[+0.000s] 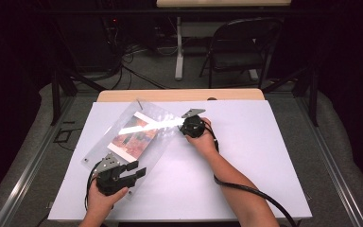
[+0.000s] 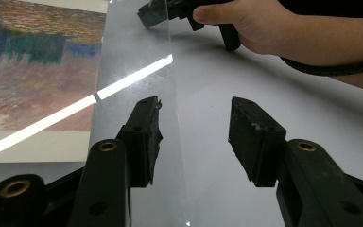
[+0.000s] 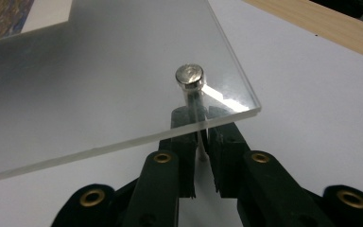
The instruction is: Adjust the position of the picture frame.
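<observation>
A clear acrylic sheet (image 1: 158, 142) lies at an angle on the white table (image 1: 246, 156), over a colourful picture print (image 1: 133, 135). At the sheet's right corner a silver-headed metal bolt (image 3: 189, 75) passes through it. My right gripper (image 3: 199, 118) is shut on the bolt's thin shaft just under the sheet's edge (image 3: 123, 142). In the high view the right gripper (image 1: 183, 126) is at that corner. My left gripper (image 2: 196, 113) stands open at the sheet's near corner. Its left jaw hovers over the acrylic (image 2: 137, 56), with the sheet's edge running between the jaws. The left gripper (image 1: 134, 170) holds nothing.
Another bolt (image 1: 139, 104) stands at the sheet's far corner. A wooden strip (image 1: 179, 95) borders the table's far edge. Beyond it are a folding chair (image 1: 238, 47) and cables on the floor. White table surface lies to the right of the hands.
</observation>
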A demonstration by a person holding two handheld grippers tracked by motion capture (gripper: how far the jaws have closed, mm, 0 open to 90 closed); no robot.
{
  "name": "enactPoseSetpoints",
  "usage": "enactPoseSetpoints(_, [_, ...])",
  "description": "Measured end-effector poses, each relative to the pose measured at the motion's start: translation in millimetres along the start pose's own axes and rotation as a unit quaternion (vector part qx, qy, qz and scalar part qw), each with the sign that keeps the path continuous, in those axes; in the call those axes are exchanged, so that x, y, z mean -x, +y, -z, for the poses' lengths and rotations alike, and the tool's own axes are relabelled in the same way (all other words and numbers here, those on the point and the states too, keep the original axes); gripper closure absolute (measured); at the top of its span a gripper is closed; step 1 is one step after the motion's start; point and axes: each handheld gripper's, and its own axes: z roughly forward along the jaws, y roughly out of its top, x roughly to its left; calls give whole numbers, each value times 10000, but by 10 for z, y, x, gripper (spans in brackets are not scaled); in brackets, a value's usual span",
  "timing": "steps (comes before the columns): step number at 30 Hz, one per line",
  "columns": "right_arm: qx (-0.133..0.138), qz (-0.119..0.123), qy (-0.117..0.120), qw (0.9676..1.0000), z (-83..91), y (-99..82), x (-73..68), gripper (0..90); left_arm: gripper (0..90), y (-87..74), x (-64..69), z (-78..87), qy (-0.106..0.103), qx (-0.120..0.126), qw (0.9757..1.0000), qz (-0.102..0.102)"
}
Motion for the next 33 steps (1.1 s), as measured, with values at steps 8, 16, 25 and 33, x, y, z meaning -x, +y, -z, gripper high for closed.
enactPoseSetpoints(8, [-156,173,-46,9997,25,42,-24,837,532,0,-8,11,31,19,10000,29])
enactPoseSetpoints(16, [-160,234,-49,9996,138,111,-60,840,531,28,10,81,79,63,9999,55])
enactPoseSetpoints(25, [-119,431,-96,9990,272,182,-121,849,607,58,154,124,-98,-196,9996,158])
enactPoseSetpoints(33, [-62,503,-136,9986,347,203,-165,854,794,1,203,46,-78,-614,9980,86])
